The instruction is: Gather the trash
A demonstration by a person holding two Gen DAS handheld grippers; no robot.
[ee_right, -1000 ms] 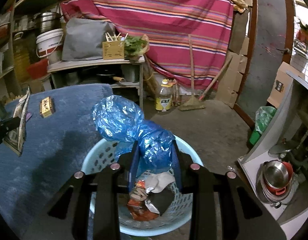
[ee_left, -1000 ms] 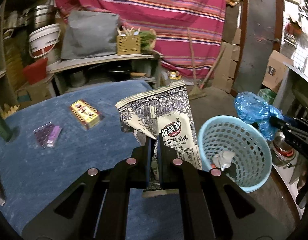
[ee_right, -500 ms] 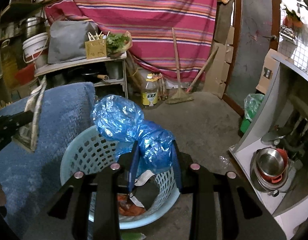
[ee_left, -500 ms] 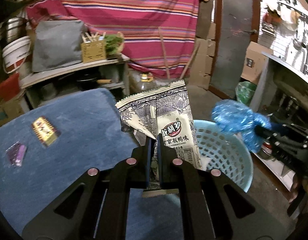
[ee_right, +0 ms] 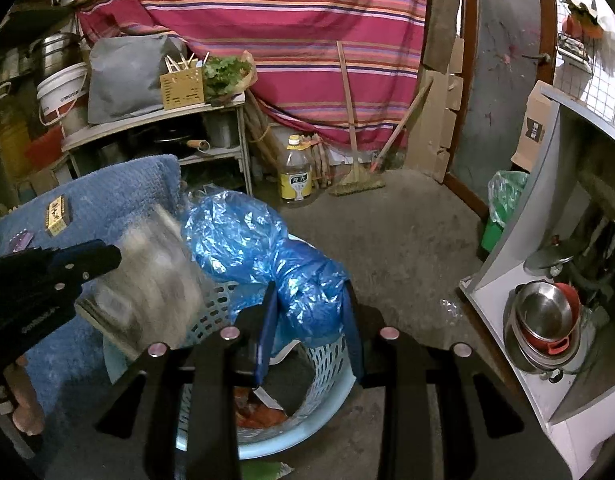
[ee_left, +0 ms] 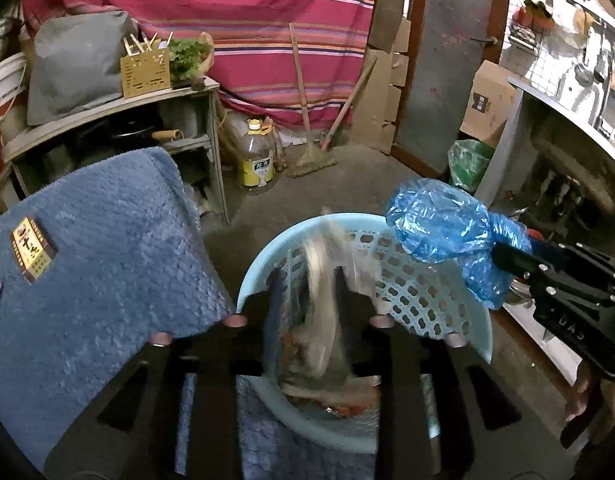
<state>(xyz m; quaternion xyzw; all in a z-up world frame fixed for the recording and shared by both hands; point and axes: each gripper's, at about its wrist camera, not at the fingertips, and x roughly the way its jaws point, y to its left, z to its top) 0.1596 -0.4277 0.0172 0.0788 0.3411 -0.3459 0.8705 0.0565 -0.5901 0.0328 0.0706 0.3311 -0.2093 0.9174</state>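
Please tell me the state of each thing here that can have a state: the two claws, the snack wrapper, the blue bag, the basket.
Left claw: open, just been opening, wrapper loose between the fingers.
Snack wrapper: blurred, dropping into the basket.
Right claw: shut on the blue plastic bag.
Blue plastic bag: crumpled, held above the basket.
Basket: upright, already holding some trash.
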